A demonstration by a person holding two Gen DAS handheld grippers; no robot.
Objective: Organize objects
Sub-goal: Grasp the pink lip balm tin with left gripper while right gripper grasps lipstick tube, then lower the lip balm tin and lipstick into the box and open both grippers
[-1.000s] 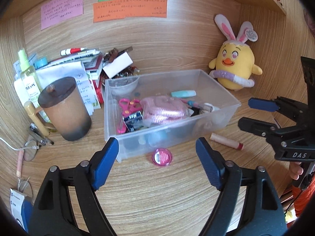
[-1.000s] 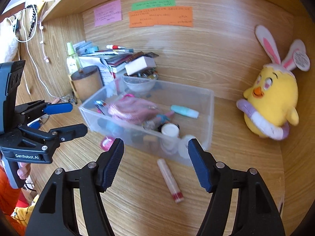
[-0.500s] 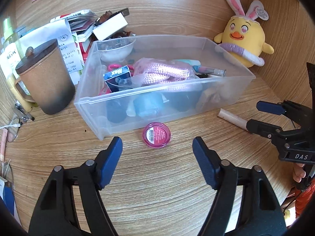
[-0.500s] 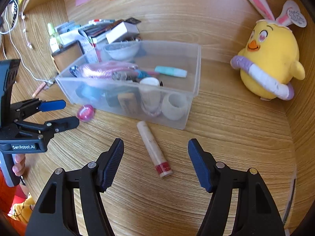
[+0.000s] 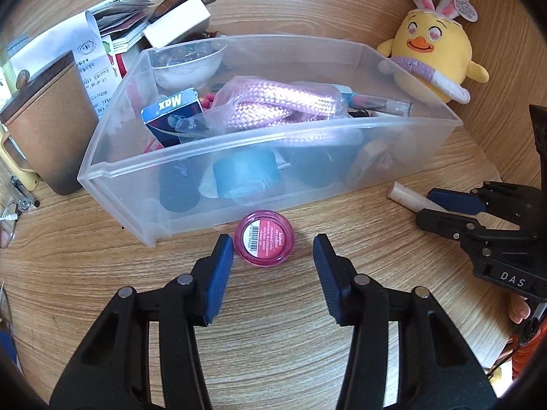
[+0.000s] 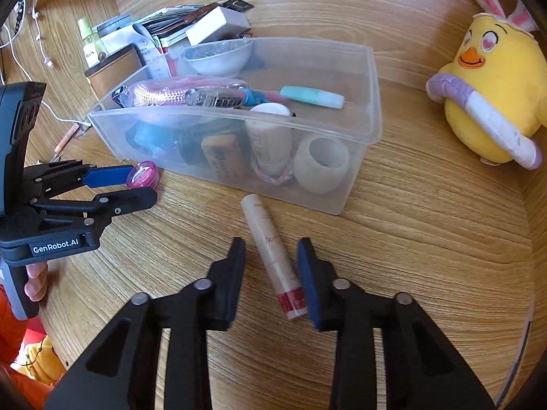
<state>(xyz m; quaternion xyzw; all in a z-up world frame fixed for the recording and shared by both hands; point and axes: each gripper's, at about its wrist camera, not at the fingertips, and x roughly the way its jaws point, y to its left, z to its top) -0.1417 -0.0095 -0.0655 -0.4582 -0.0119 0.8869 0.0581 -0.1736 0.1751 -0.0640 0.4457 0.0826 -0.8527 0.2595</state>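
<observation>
A small round pink jar (image 5: pixel 266 238) lies on the wooden desk in front of the clear plastic bin (image 5: pixel 239 143). My left gripper (image 5: pixel 273 249) is open, its tips either side of the jar, apart from it. A beige tube with a red end (image 6: pixel 271 256) lies on the desk in front of the bin (image 6: pixel 362 157). My right gripper (image 6: pixel 270 251) is open and straddles the tube, with small gaps to each finger. The bin holds a pink bag (image 5: pixel 280 102), a blue box, a bowl and several small items.
A yellow chick plush (image 6: pixel 492 92) sits at the right against the wall. A brown lidded mug (image 5: pixel 44 119) stands left of the bin, with papers and books (image 5: pixel 143 24) behind it. The left gripper (image 6: pixel 112 184) shows in the right wrist view.
Both grippers have moved down and forward. The left one now brackets the pink jar, the right one brackets the tube. Both sets of jaws have narrowed.
</observation>
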